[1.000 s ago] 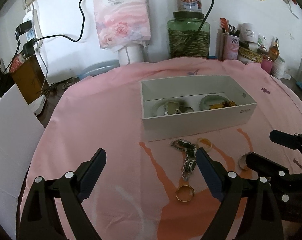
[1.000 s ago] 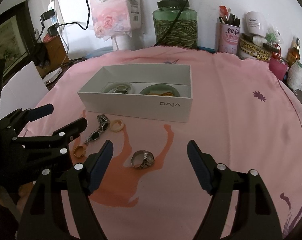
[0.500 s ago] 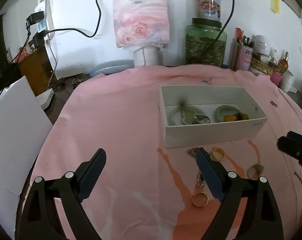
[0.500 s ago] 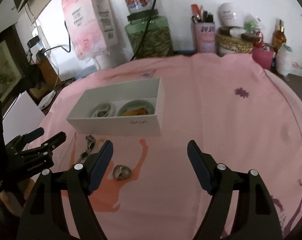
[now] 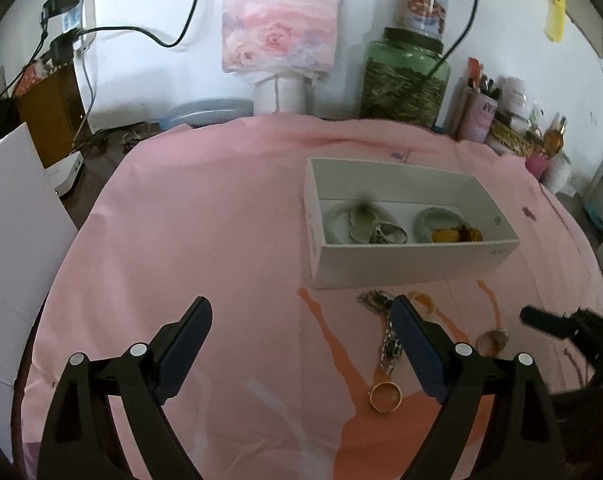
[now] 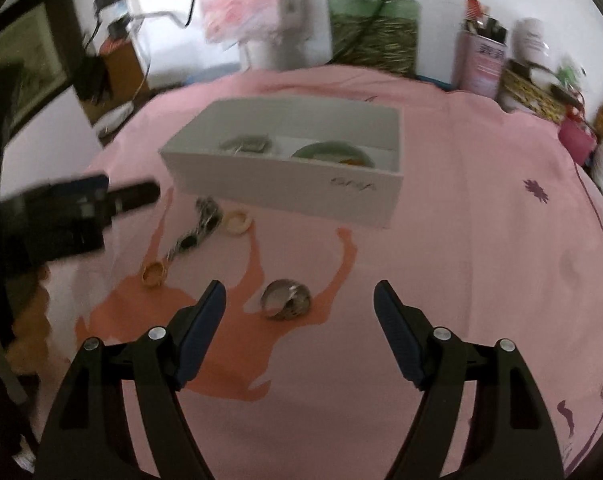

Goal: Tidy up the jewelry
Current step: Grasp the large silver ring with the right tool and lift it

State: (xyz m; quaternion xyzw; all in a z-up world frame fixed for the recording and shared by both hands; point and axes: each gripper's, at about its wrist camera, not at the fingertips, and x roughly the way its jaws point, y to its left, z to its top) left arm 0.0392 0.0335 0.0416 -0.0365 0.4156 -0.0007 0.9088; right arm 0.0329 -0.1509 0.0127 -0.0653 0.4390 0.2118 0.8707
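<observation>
A white box (image 5: pixel 413 264) (image 6: pixel 285 184) stands on the pink cloth and holds a green bangle (image 5: pixel 433 216) and other jewelry. In front of it lie a silver chain bracelet (image 5: pixel 389 344) (image 6: pixel 193 236), a pale ring (image 5: pixel 421 302) (image 6: pixel 235 222), a gold ring (image 5: pixel 385 397) (image 6: pixel 154 275) and a large silver ring (image 5: pixel 491 340) (image 6: pixel 286 299). My left gripper (image 5: pixel 301 344) is open and empty, its right finger over the bracelet. My right gripper (image 6: pixel 299 320) is open and empty, with the silver ring just ahead between its fingers.
At the back stand a green jar (image 5: pixel 403 80) with a can on top, a tissue pack (image 5: pixel 279 20), a pen cup (image 5: pixel 477 114) and small bottles. A white board (image 5: pixel 13 240) leans at the left table edge. Cables hang on the wall.
Both grippers drew back and rose, then the right one came back down toward the silver ring. The jewelry has not moved. Both stay open.
</observation>
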